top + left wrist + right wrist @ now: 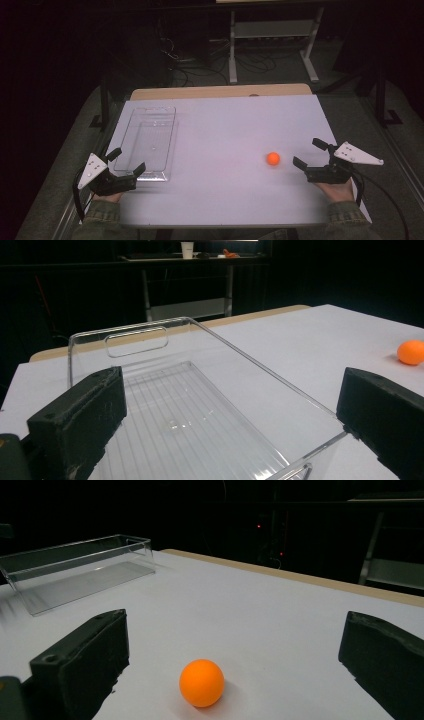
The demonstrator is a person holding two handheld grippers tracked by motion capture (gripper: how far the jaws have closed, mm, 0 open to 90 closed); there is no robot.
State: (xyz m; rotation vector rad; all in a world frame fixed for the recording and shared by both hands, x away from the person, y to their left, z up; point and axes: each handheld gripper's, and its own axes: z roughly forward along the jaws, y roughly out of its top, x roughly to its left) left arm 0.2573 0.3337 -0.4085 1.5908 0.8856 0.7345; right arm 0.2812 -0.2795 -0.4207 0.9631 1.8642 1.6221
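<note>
Holding my right gripper [313, 153] low over the white counter [225, 125], jaws spread wide, I face a small orange ball [272, 158] resting just ahead of them, untouched. My left gripper [127, 161], also spread, straddles the near end of a clear plastic tray [150, 140], well apart from the ball.

A white tabletop [225, 125] with a bare wooden strip at its far edge carries two things. A clear plastic bin [148, 142] lies at the left — an orange ball [273, 158] sits well apart, at the right.
</note>
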